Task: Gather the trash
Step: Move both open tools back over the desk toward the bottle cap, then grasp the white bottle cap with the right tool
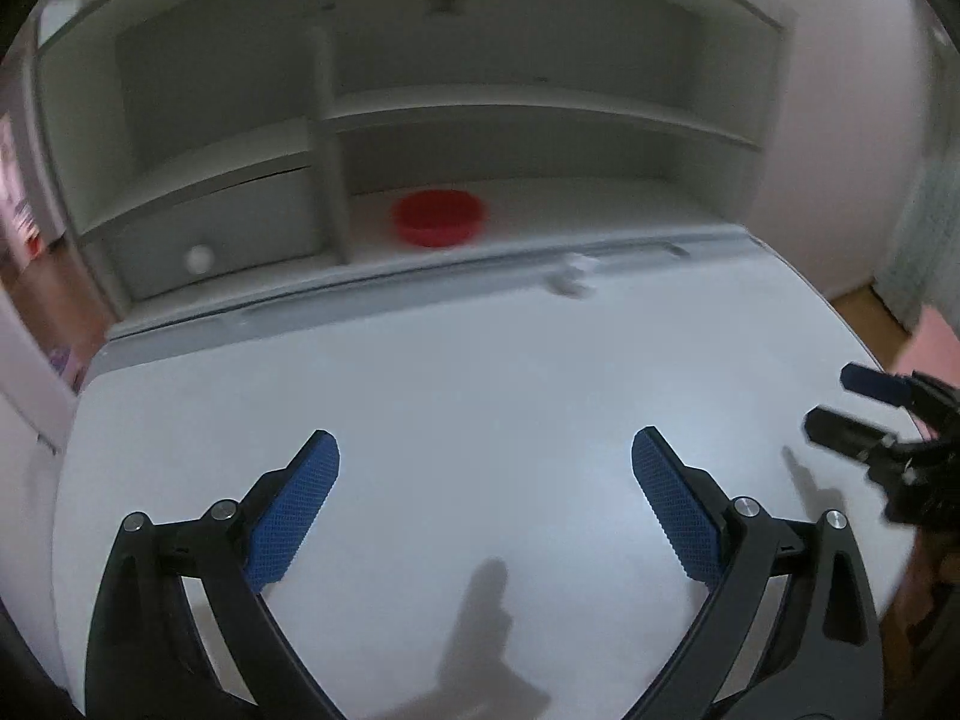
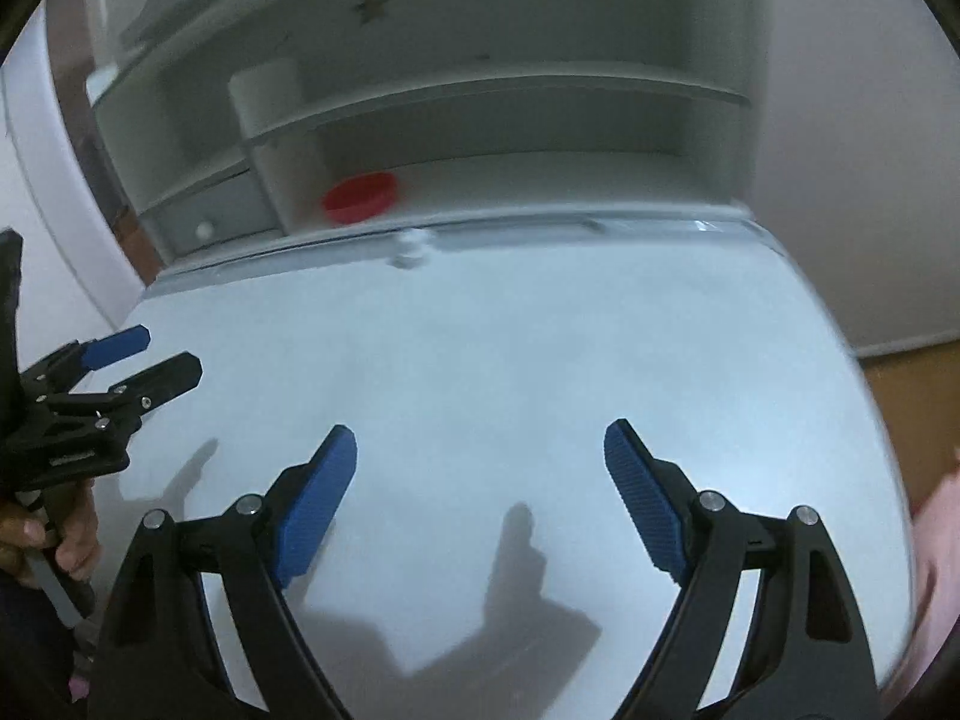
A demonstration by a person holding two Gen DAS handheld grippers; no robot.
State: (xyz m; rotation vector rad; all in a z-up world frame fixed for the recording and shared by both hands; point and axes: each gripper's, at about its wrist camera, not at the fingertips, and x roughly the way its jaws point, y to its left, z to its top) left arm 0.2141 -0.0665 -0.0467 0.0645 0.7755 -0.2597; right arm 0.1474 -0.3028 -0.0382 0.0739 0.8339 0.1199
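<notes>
A small crumpled white scrap (image 1: 573,279) (image 2: 410,249) lies at the back edge of the white desk (image 1: 480,360) (image 2: 480,330), just in front of the shelf unit. My left gripper (image 1: 485,438) (image 2: 171,351) hovers over the near part of the desk, open, with only bare desk between its blue pads. To its right, my right gripper (image 2: 480,429) (image 1: 831,399) is also open and holds nothing. Both point down at the desk, well short of the scrap. The frames are blurred by motion.
A red bowl (image 1: 438,217) (image 2: 360,197) sits on the lowest shelf of the white hutch (image 1: 540,108). A grey drawer with a white knob (image 1: 198,258) is to its left. A hand (image 2: 72,534) grips the left tool. Wooden floor (image 2: 900,384) shows to the right.
</notes>
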